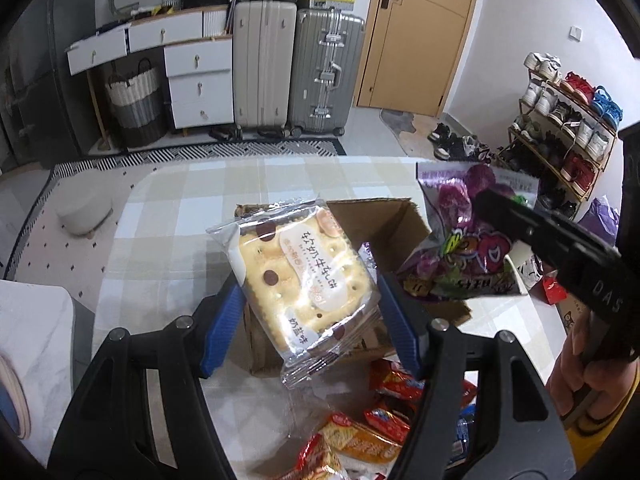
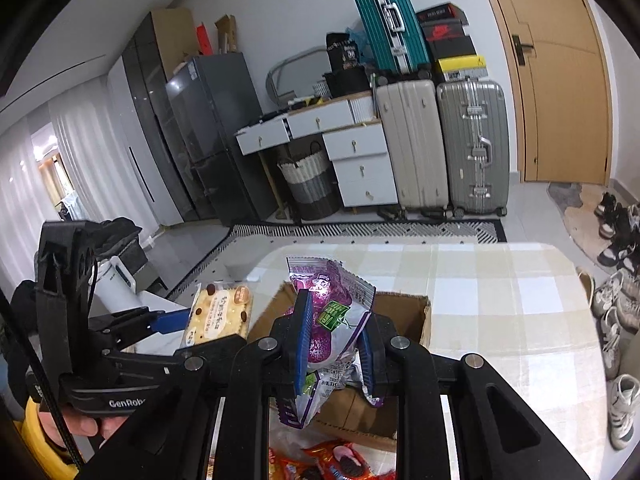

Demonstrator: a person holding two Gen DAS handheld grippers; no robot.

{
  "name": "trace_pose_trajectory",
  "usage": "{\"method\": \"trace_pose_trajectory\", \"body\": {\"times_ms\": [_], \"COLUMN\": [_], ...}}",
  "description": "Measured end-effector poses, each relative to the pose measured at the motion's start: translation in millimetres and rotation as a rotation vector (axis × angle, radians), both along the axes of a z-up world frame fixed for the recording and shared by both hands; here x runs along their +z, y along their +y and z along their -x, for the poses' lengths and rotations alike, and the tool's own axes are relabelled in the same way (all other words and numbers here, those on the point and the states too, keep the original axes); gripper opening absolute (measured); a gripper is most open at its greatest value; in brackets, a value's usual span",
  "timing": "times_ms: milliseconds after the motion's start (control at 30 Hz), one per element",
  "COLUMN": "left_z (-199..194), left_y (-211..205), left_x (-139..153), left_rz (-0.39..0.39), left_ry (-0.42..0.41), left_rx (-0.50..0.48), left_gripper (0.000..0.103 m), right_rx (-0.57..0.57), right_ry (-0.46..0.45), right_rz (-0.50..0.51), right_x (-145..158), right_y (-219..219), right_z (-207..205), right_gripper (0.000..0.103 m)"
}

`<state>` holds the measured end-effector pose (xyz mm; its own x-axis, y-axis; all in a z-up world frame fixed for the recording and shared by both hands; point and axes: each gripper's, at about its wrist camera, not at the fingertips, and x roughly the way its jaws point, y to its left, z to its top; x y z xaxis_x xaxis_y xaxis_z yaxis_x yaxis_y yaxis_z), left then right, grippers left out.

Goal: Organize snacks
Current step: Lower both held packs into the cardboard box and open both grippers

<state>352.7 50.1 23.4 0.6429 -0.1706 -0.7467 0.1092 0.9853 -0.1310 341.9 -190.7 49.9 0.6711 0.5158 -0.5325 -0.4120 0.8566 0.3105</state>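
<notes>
My left gripper (image 1: pixel 310 322) is shut on a clear pack of yellow crackers (image 1: pixel 304 276) and holds it above the open cardboard box (image 1: pixel 384 220). The pack also shows in the right wrist view (image 2: pixel 220 314), at the left. My right gripper (image 2: pixel 334 346) is shut on a purple snack bag (image 2: pixel 332 320) and holds it over the same box (image 2: pixel 404 316). In the left wrist view that purple bag (image 1: pixel 464 240) hangs at the right, over the box, under the right gripper's black body (image 1: pixel 560 248).
Several red and orange snack packs (image 1: pixel 372 436) lie on the checked tablecloth (image 1: pixel 180 216) in front of the box. More red packs (image 2: pixel 328 460) lie below the right gripper. Suitcases, a drawer unit, a door and a shoe rack (image 1: pixel 568 128) stand beyond the table.
</notes>
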Motion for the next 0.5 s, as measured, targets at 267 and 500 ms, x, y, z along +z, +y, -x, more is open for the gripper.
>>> {"method": "trace_pose_trajectory", "body": {"times_ms": [267,500], "left_z": [-53,-83], "left_y": [11,13], "left_x": [-41,-71], "left_rz": [0.019,0.023], "left_ry": [0.062,0.1], "left_rx": [0.015,0.018], "left_gripper": [0.064,0.064], "right_rx": [0.004,0.008], "right_ry": [0.059,0.075], "right_rz": [0.033,0.07], "right_x": [-39,-61], "right_y": [7,13], "right_z": [-27,-32], "right_gripper": [0.021,0.021]}}
